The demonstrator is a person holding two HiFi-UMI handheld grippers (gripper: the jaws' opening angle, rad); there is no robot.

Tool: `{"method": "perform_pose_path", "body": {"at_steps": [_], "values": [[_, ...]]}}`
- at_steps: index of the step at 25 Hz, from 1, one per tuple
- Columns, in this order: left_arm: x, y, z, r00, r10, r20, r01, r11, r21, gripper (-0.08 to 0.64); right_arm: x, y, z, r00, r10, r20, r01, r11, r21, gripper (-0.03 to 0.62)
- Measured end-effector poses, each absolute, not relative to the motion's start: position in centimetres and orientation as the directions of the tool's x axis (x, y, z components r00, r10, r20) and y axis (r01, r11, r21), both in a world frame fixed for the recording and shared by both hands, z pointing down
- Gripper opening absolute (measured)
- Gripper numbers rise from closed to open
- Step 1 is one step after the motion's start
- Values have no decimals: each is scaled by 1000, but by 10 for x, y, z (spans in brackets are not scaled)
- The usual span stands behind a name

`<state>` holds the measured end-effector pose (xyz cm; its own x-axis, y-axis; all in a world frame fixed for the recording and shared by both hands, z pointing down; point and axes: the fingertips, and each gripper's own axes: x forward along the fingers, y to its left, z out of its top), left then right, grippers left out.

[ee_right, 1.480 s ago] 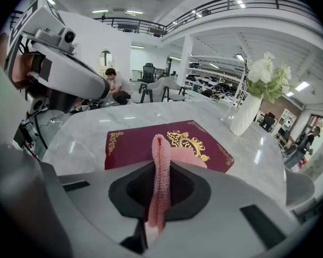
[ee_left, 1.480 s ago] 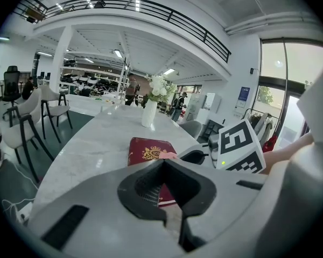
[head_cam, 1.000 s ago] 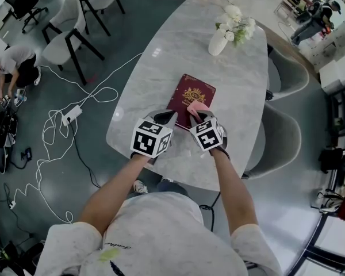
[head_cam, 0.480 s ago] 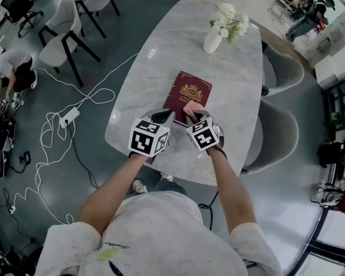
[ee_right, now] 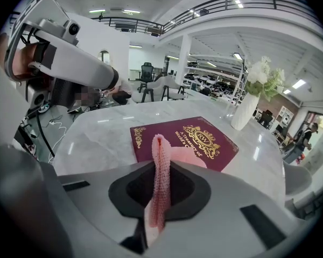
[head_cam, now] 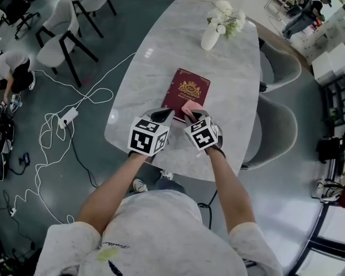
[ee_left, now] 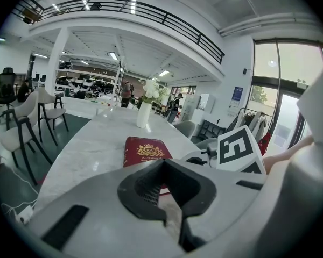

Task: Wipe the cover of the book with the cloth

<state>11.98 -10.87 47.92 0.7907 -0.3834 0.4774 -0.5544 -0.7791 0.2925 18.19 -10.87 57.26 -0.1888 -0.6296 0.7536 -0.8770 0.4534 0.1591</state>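
Note:
A dark red book (head_cam: 185, 93) with a gold crest lies flat on the marble table (head_cam: 161, 50); it also shows in the left gripper view (ee_left: 147, 150) and the right gripper view (ee_right: 199, 141). My right gripper (head_cam: 191, 117) is shut on a pink cloth (ee_right: 160, 176), whose free end rests on the book's near corner (head_cam: 191, 106). My left gripper (head_cam: 163, 117) hovers at the book's near left edge, shut with nothing in it; its jaws meet in the left gripper view (ee_left: 169, 198).
A white vase with white flowers (head_cam: 211, 32) stands at the table's far end. Grey chairs (head_cam: 276, 137) line the right side. More chairs (head_cam: 60, 39) and white cables (head_cam: 66, 119) lie on the floor to the left, where a person (head_cam: 8, 68) crouches.
The right gripper with the pink cloth has drawn slightly toward me along the book's near end. The left gripper has hardly moved.

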Motion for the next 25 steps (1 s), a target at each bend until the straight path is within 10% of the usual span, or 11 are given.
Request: {"method": "perform_pose_path", "body": {"at_steps": [25], "values": [[120, -99, 477, 806, -365, 466, -533, -790, 304, 6, 169, -89, 560, -197, -632, 750, -853, 488, 187, 20]]}}
